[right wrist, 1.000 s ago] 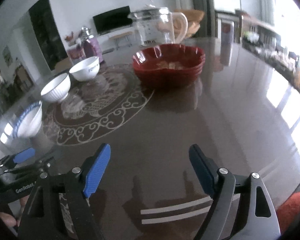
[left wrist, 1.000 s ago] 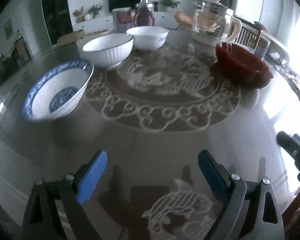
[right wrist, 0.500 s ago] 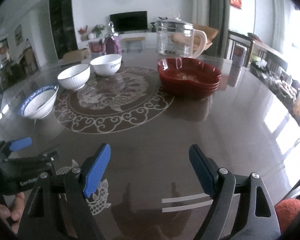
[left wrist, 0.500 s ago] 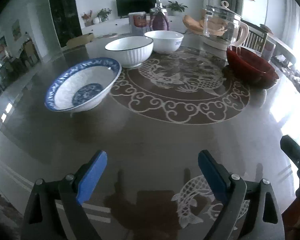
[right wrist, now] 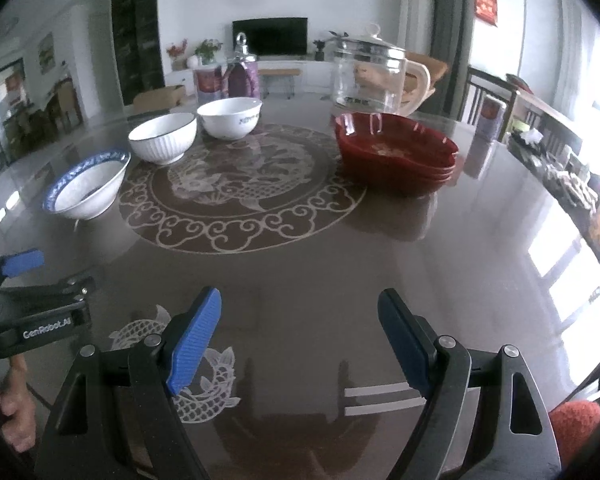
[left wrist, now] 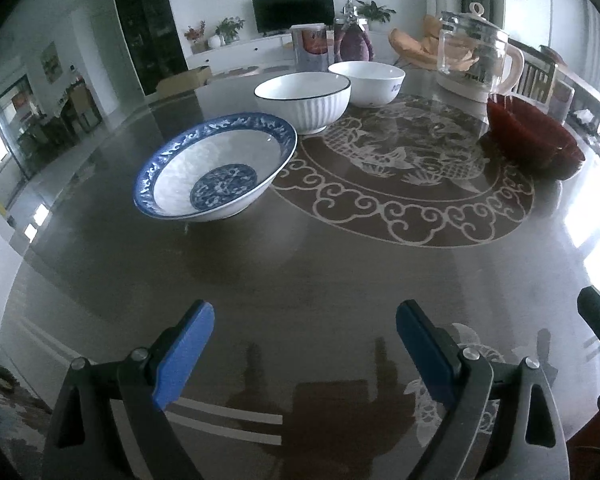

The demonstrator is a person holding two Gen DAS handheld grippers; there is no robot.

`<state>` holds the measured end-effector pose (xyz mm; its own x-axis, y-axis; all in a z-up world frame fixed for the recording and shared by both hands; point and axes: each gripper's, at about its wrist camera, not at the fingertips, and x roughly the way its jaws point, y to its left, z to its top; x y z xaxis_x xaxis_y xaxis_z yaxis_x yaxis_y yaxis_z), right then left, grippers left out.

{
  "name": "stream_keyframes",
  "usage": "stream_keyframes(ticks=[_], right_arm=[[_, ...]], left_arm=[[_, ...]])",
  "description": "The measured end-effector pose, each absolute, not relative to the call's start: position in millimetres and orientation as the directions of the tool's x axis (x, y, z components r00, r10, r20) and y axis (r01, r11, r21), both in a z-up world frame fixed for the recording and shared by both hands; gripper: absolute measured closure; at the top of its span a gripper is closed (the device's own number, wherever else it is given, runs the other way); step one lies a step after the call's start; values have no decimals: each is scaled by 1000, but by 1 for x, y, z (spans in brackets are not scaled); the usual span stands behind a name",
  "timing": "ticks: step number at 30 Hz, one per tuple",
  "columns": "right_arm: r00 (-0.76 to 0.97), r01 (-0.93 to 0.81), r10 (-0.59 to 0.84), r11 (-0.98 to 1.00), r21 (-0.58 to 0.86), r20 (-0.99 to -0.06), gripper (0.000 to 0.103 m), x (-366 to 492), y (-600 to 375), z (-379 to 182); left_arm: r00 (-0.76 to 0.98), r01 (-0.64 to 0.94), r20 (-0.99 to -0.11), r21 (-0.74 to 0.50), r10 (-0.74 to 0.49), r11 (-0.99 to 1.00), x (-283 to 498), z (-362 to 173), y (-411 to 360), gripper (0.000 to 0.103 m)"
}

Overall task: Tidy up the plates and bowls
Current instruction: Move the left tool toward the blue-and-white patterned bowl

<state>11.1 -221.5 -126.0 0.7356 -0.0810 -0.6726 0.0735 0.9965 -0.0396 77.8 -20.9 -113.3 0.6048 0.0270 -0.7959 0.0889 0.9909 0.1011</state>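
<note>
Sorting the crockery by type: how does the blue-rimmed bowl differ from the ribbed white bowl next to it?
The blue-rimmed bowl is wide and shallow with flaring sides; the ribbed white bowl is deeper and steeper. The blue-rimmed bowl has a patterned blue band and a blue medallion inside; the ribbed white bowl is plain inside with a thin dark rim line and vertical ribs outside. Both stand upright, look empty, and rest apart on the table.

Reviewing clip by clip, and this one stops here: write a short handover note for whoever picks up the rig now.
Left gripper: open, empty, above bare table.
Right gripper: open, empty.
Blue bowl, ribbed bowl and white bowl stand apart in a row on the left; red plates are stacked on the right.
Done: plates look stacked.
Left: likely nesting the three bowls.
</note>
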Motion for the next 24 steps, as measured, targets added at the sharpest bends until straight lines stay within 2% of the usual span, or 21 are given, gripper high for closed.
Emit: stream_keyframes(ticks=[18,24], right_arm=[[729,55,-77,997,-53,-680,19,13,-212,-129],[722,45,-71,997,-56,-688,19,16,-208,-130]], left_arm=[[589,80,-806,127,56,989,82,-116,-13,11],[549,75,-836,56,6,996,86,-122,-1,11]])
